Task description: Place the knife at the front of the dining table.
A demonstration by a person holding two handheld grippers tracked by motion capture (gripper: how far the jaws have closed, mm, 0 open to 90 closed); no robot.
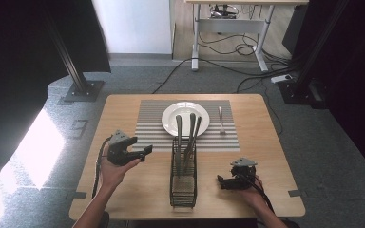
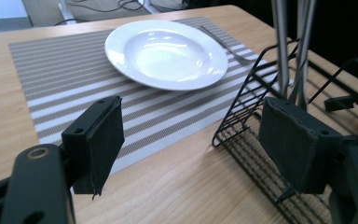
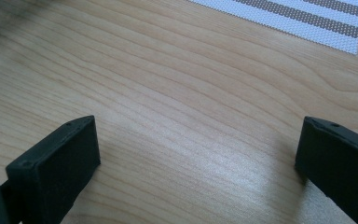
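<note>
Just left of the black wire cutlery rack (image 1: 184,178), the left gripper (image 1: 147,152) is held released, nothing between its jaws, with bare tabletop (image 1: 123,190) below it. Beyond lies the striped placemat (image 1: 152,123) with a white plate (image 1: 173,114). Right of the rack, the right gripper (image 1: 220,180) rests released near the tabletop's front edge.

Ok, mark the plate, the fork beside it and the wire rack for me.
plate (image 1: 186,108): high view, bare far part of its well.
fork (image 1: 221,119): high view, middle of its handle, on the placemat.
wire rack (image 1: 183,187): high view, mesh floor near its front end.
</note>
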